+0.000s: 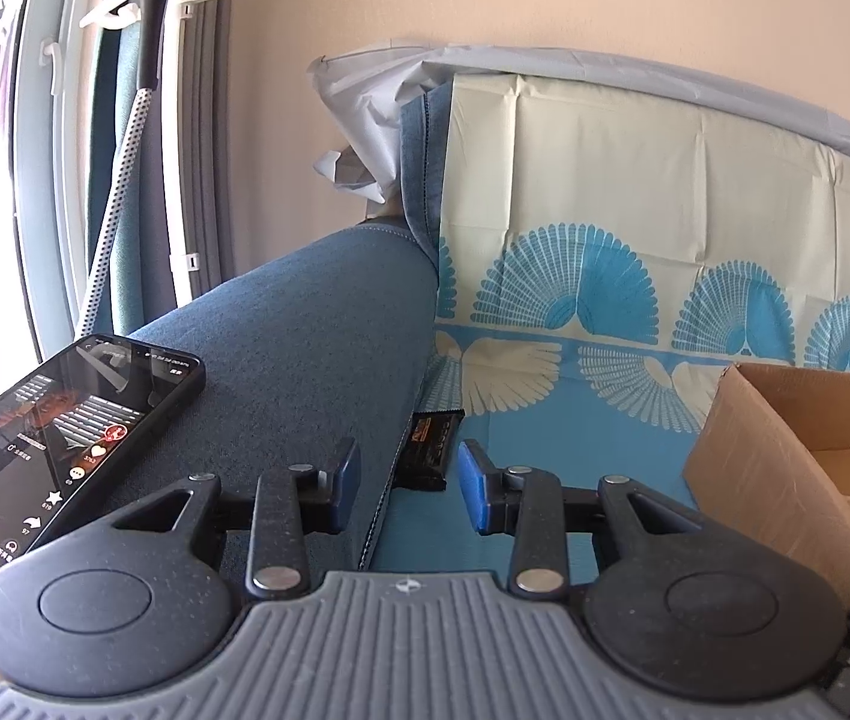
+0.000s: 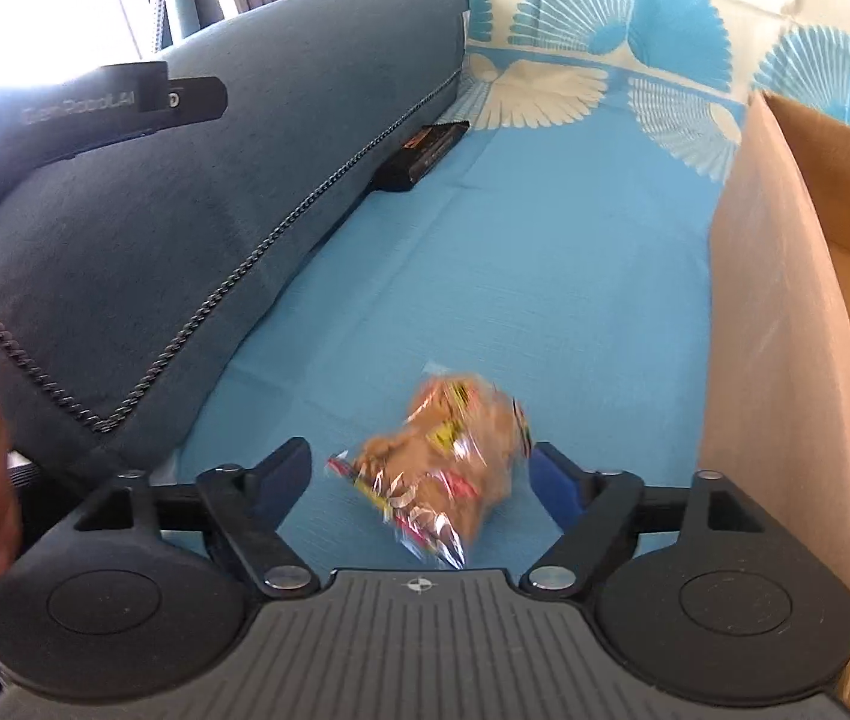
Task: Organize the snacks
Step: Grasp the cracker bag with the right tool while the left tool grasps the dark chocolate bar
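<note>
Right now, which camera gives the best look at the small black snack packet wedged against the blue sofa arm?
The left wrist view: the small black snack packet sits just beyond the open left gripper, its label facing the camera. The right wrist view shows it farther off, at an angle, against the blue sofa arm.

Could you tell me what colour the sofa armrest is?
Dusty blue-grey armrest, clearest in the left wrist view.

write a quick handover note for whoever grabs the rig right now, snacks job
Left gripper: open, empty, aimed at the dark snack packet wedged against the blue cushion.
Right gripper: open around the clear-wrapped brown snack on the blue cloth; not gripped yet.
Cardboard box stands at right, some snacks already inside.
Left to do: close on the brown snack, box it, then the dark packet.
</note>
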{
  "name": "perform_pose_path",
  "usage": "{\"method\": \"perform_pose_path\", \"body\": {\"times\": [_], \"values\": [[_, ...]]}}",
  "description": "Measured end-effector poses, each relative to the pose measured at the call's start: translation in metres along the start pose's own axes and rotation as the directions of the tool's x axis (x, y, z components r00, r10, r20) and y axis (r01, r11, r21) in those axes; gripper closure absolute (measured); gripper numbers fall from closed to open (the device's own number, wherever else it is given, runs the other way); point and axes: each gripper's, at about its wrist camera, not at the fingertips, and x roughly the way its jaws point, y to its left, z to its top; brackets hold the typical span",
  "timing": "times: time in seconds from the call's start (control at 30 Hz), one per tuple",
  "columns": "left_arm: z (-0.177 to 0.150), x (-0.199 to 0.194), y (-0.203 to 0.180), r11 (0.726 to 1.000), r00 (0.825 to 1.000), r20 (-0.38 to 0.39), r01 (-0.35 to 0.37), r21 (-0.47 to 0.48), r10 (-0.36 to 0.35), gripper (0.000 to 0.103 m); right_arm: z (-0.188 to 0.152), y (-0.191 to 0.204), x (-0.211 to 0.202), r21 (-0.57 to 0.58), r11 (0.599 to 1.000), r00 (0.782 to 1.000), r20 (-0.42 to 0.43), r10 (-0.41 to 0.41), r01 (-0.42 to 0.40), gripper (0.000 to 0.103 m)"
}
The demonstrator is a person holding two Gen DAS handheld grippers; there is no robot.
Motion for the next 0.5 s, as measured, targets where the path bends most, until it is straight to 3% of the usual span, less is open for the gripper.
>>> {"method": "perform_pose_path", "body": {"times": [0.27, 0.33, 0.37, 0.5], "values": [[-0.003, 0.013, -0.008, 0.999, 0.997, -0.078, -0.016, 0.044, 0.020, 0.063, 0.000, -0.001, 0.041, -0.027, 1.000, 1.000, -0.029, -0.006, 0.006, 0.014], [-0.003, 0.018, -0.010, 0.999, 0.995, -0.100, -0.018, 0.052, 0.023, 0.063, 0.003, -0.003, 0.043, -0.004, 1.000, 1.000, -0.025, -0.010, 0.010, 0.025], [-0.004, 0.021, -0.011, 0.998, 0.993, -0.114, -0.023, 0.054, 0.029, 0.063, 0.005, -0.002, 0.042, -0.006, 1.000, 1.000, -0.012, -0.023, 0.023, 0.049], [-0.004, 0.036, -0.016, 0.997, 0.985, -0.168, -0.027, 0.068, 0.038, 0.063, 0.010, -0.012, 0.041, 0.070, 0.997, 1.000, -0.016, -0.022, 0.023, 0.057]]}}
